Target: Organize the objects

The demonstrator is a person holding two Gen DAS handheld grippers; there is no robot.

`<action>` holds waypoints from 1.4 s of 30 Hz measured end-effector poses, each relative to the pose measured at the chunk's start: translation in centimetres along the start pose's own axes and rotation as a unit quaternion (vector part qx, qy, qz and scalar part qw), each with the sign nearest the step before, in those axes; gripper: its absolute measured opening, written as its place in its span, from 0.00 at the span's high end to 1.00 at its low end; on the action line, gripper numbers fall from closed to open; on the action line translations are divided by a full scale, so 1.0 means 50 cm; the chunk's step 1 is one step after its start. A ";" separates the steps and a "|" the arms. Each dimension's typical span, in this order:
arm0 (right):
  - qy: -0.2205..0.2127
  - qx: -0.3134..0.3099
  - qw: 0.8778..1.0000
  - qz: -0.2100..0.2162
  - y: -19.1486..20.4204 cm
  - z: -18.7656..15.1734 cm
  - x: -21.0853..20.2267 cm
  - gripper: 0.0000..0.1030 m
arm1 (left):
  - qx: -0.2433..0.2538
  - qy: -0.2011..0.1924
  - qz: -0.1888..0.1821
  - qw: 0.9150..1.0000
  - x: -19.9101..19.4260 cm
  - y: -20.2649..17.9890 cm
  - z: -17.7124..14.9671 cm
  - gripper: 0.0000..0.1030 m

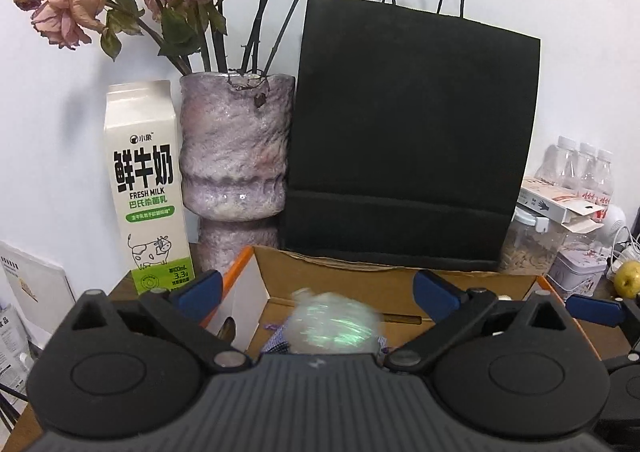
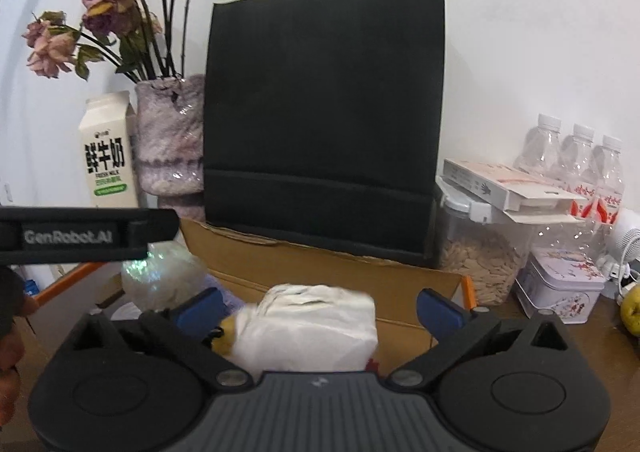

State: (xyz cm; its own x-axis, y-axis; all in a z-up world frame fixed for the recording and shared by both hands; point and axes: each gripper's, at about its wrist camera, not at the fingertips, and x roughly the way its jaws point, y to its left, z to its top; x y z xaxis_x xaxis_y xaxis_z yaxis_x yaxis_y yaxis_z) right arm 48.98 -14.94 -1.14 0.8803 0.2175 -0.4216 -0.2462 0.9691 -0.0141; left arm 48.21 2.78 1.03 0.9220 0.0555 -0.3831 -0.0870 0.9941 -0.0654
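Hovering over the cardboard box (image 2: 320,264), both grippers gape: left gripper (image 1: 318,292) above a shiny bundle (image 1: 334,326), right gripper (image 2: 320,310) around a white packet (image 2: 308,328), pads clear.

Black paper bag (image 2: 320,124); mottled lilac vase (image 1: 234,148); white-and-green milk carton (image 1: 146,188) bearing a cow drawing; brown cardboard box (image 2: 320,264), orange-edged.

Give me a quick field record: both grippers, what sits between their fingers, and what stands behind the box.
left gripper: open, nothing gripped
under left gripper: iridescent wrapped bundle, blurred, in the cardboard box
right gripper: open, nothing gripped
between right fingers: white wrapped packet, pads clear of it
behind box: black paper bag, upright
left of bag: vase of dried roses, then milk carton
right of bag: jar of seeds, water bottles
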 end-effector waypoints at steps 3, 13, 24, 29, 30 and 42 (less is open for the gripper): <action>0.006 0.001 1.000 -0.005 -0.003 -0.004 0.005 0.00 | -0.002 0.006 0.004 1.000 0.006 0.004 -0.002 0.00; 0.011 0.003 1.000 -0.004 -0.008 -0.007 0.003 0.00 | 0.001 0.005 0.004 1.000 0.002 0.005 -0.005 0.00; -0.001 0.001 1.000 -0.001 -0.003 -0.007 -0.041 0.00 | 0.002 0.000 0.004 1.000 -0.053 0.012 -0.010 0.00; -0.001 0.010 1.000 0.000 -0.007 -0.019 -0.083 0.00 | -0.002 0.005 0.007 1.000 -0.105 0.025 -0.025 0.00; -0.001 0.011 1.000 0.000 -0.008 -0.022 -0.094 0.00 | -0.003 0.006 0.007 1.000 -0.117 0.028 -0.029 0.00; 0.002 0.026 1.000 0.013 0.009 -0.081 -0.280 0.00 | 0.003 0.030 0.001 1.000 -0.299 0.057 -0.099 0.00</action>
State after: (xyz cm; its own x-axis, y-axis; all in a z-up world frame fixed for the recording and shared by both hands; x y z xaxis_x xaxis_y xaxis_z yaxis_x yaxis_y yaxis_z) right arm 34.90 -18.02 1.08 0.8720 0.2415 -0.4257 -0.2466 0.9681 0.0440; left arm 32.29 4.30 2.04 0.8977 0.0529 -0.4375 -0.0875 0.9944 -0.0594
